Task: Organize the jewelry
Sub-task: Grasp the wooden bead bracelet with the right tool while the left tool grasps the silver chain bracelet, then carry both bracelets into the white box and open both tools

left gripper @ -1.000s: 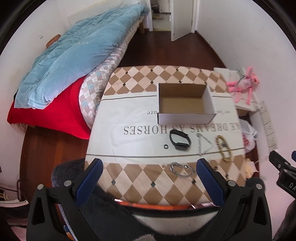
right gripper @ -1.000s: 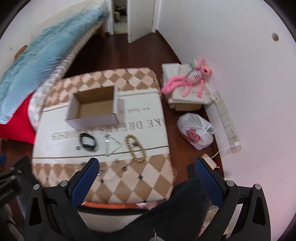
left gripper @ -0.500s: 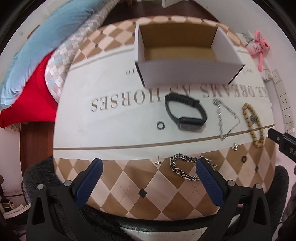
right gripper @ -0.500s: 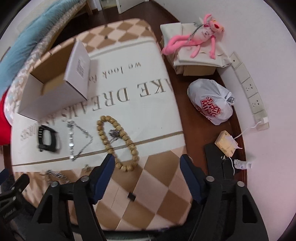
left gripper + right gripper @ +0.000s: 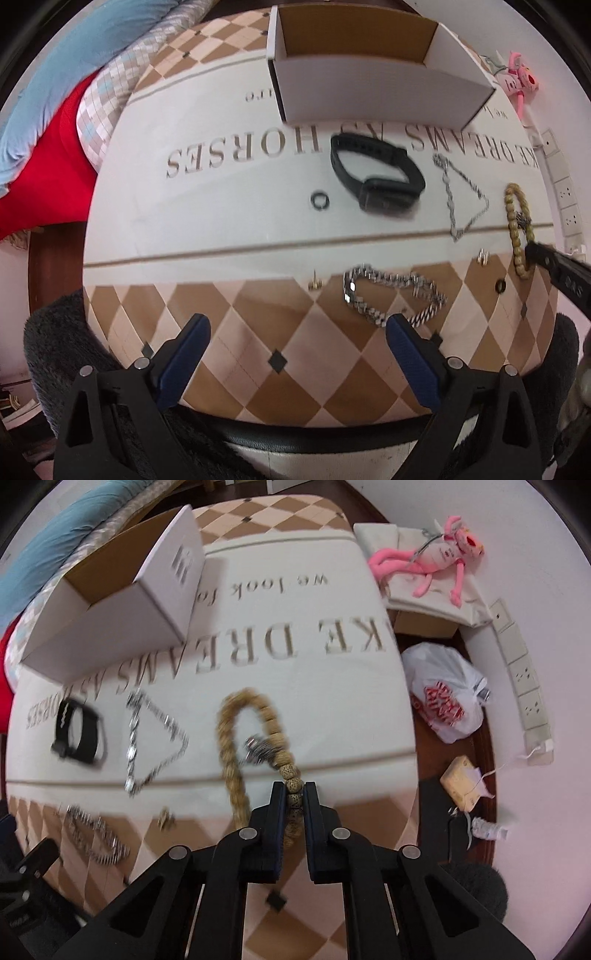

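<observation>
Right hand-held gripper (image 5: 294, 795) had just been closing and sat clamped on the wooden bead bracelet (image 5: 236, 746), pads pinching the near beads at abt 6 o'clock of the loop; rest of the loop lay blurred on the desk (image 5: 332, 709) toward 12 o'clock, w/ a small metal charm (image 5: 258, 751) on it.

Left hand-held gripper (image 5: 297, 341) was spread wide, nothing btwn the jaws, over the checkered part of the cloth. Its right finger (image 5: 400, 334) was just beside the silver chain-link bracelet (image 5: 391, 295), at that bracelet's 6 o'clock; contact unclear.

Other pieces lay on the desk: black fitness band (image 5: 376, 179) at 12 o'clock of the silver bracelet, small dark ring (image 5: 320, 201) at the band's 9 o'clock, thin silver necklace (image 5: 461, 199) at its 3 o'clock. Open cardboard box (image 5: 373, 74) stood beyond the band, empty as far as visible. Small earring (image 5: 314, 284) sat at 9 o'clock of the silver bracelet.
</observation>
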Available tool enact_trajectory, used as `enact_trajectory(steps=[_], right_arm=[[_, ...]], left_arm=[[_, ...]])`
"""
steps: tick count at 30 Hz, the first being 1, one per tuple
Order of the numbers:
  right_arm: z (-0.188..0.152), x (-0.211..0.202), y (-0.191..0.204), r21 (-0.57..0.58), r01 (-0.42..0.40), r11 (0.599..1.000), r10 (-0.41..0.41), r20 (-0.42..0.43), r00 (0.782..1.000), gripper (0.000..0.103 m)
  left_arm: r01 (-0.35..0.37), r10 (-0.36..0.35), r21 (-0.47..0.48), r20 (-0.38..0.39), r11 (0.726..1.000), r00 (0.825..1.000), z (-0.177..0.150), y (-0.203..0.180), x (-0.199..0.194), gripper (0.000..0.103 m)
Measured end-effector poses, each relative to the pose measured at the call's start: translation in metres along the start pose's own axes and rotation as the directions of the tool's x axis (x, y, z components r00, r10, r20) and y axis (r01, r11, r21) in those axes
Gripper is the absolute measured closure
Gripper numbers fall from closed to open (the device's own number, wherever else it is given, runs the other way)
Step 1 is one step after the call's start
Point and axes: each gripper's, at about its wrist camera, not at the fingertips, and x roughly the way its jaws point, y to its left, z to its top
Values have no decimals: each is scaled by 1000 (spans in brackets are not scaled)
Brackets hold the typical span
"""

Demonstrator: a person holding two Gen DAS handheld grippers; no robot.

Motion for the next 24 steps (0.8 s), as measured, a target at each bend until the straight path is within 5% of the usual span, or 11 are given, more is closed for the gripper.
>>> enact_trajectory(steps=[5,8,14,17,20,24], right_arm=[[-37,-9,-7,48,-83,995,86,-57,995,94],[-51,-10,-9,72,-91,993,94,-48,994,93],[-50,-9,-9,99,-88,991,91,-19,996,93],[-45,-7,-11,112,-86,990,89,-14,996,93],[-41,-7,-12,117,-89,989,90,-4,996,93],[-39,-7,-10,122,-87,989,89,-6,996,93]], left_arm=[[39,-39,-10,-15,999,999,-3,0,9,8],[79,-79,-18,-28,997,996,2,0,17,35],[105,-106,-13,-34,994,994,16,-4,31,35],[69,-69,18,-7,997,998,18,-8,32,53],[66,-67,49,28,997,997,17,-15,26,87],[55,-58,71,47,996,997,16,-17,24,90]])
